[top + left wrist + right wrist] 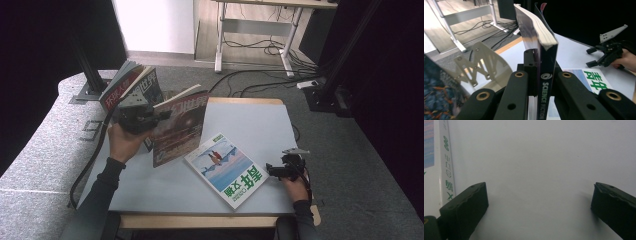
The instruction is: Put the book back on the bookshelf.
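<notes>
The landmark here is the white magazine [227,169] with green lettering, which lies flat on the grey counter [250,120] near the person's edge. Just to the right of the white magazine, the right gripper [272,170] rests low on the counter in the person's right hand [296,189], pointing toward the magazine's edge. In the right gripper view its jaws stand wide apart with bare counter [536,157] between them, released and grasping nothing, and the magazine's green-printed border [446,165] lies just beside one jaw.

To the left of the white magazine and a little farther off, the left gripper [165,114] is held up in the left hand [125,142]. It is clenched on a dark red book [177,127], which stands upright with its lower corner close to the white magazine. In the left gripper view the jaws press both sides of the book's spine [545,82], marked with the words SCIENCE FICTION.

Beyond that, farther left of the white magazine, more magazines [125,82] lean in a metal stand [481,65] at the counter's far left corner.
</notes>
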{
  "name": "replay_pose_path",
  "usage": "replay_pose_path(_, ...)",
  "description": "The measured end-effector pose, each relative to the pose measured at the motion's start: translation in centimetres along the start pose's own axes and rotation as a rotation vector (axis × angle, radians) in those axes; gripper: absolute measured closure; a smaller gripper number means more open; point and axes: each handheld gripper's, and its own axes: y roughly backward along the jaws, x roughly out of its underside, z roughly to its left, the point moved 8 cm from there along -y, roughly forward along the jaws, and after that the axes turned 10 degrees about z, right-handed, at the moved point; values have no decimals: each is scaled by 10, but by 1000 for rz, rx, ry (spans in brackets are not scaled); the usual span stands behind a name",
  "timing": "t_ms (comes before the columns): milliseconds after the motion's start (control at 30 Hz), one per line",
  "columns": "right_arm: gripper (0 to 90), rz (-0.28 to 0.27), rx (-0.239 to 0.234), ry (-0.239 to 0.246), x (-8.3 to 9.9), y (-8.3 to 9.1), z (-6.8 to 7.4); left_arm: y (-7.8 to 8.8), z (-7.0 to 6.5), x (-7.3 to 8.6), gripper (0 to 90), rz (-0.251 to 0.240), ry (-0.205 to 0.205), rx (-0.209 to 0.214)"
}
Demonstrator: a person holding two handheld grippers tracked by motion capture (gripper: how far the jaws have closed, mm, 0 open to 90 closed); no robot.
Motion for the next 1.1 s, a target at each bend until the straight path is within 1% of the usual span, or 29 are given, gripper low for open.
replay_pose_path(467,6,0,0,0,0,0,0,25,20,7,842,-30,44,-59)
replay_pose_path(633,6,0,0,0,0,0,0,35,28,12,842,-49,71,-54)
replay_pose_path(700,6,0,0,0,0,0,0,37,29,13,842,-50,75,-59)
replay_pose_path(767,6,0,0,0,0,0,0,41,34,16,842,-46,79,-89)
replay_pose_path(867,6,0,0,0,0,0,0,47,40,19,842,-41,86,-115)
replay_pose_path(1100,6,0,0,0,0,0,0,62,52,24,842,-57,114,-147)
